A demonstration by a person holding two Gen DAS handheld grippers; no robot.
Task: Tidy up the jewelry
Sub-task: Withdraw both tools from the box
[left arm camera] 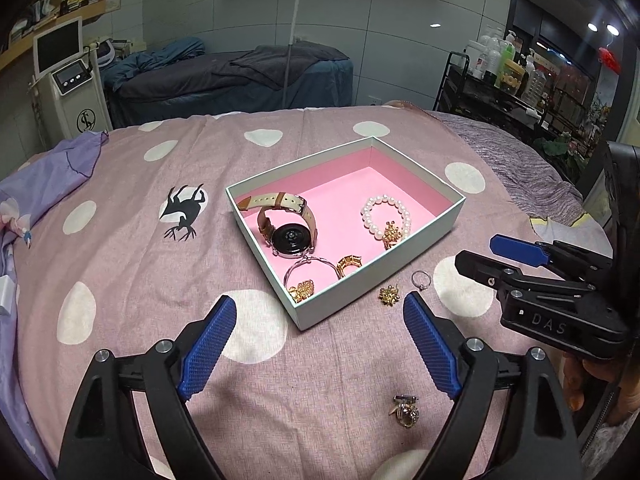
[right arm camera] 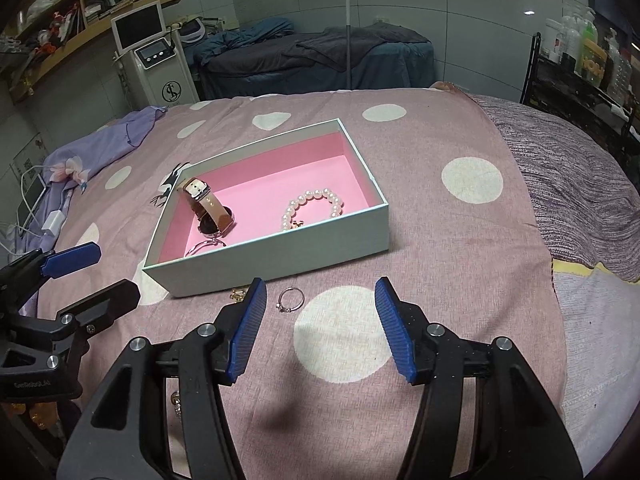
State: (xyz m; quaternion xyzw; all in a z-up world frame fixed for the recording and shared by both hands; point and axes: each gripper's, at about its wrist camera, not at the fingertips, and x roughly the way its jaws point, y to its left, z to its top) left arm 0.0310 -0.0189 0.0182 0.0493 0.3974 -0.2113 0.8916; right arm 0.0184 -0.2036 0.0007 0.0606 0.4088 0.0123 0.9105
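Observation:
A pale box [left arm camera: 420, 168] with a pink floor sits on the spotted pink bedspread. Inside lie a watch [left arm camera: 290, 236], a pearl bracelet [left arm camera: 386, 212], a silver bangle [left arm camera: 310, 266] and small gold pieces. On the spread in front of it lie a gold flower earring [left arm camera: 389, 294], a thin ring [left arm camera: 421, 279] and, nearer, a silver charm [left arm camera: 406, 410]. My left gripper [left arm camera: 320, 302] is open and empty before the box's near corner. My right gripper [right arm camera: 321, 284] is open and empty too, with the ring [right arm camera: 291, 299] just inside its left finger and the box [right arm camera: 280, 252] beyond it.
A purple garment [left arm camera: 60, 168] lies bunched at the left of the bed. A grey knit blanket [right arm camera: 580, 184] covers the right side. A phone with a charger [right arm camera: 34, 196] lies at the far left. Beyond the bed stand a treatment couch, a white machine and a bottle cart.

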